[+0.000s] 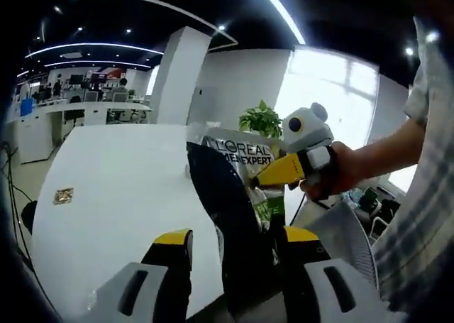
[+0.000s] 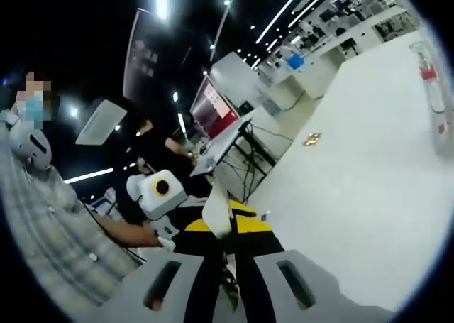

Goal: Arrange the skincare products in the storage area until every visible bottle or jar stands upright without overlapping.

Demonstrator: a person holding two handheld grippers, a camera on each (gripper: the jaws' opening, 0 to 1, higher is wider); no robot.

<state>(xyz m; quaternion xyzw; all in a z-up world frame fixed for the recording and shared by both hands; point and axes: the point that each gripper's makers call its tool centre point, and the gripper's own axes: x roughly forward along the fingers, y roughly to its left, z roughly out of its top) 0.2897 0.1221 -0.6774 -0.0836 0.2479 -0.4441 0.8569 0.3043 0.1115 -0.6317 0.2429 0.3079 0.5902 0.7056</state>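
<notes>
Currently L'Oreal pouch (image 1: pixel 237 168) aloft over white table (image 1: pixel 113 195), left gripper (image 1: pixel 237 241) clamped on bottom, right gripper (image 1: pixel 264 178) pinching top edge; risk: uneven pull tears or drops it

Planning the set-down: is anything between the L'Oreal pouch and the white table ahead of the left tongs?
Nothing visible blocks it. The pouch sits between the left tongs, its top pinched by the right tongs. The table beyond carries just a gold tag, off to the side.
</notes>
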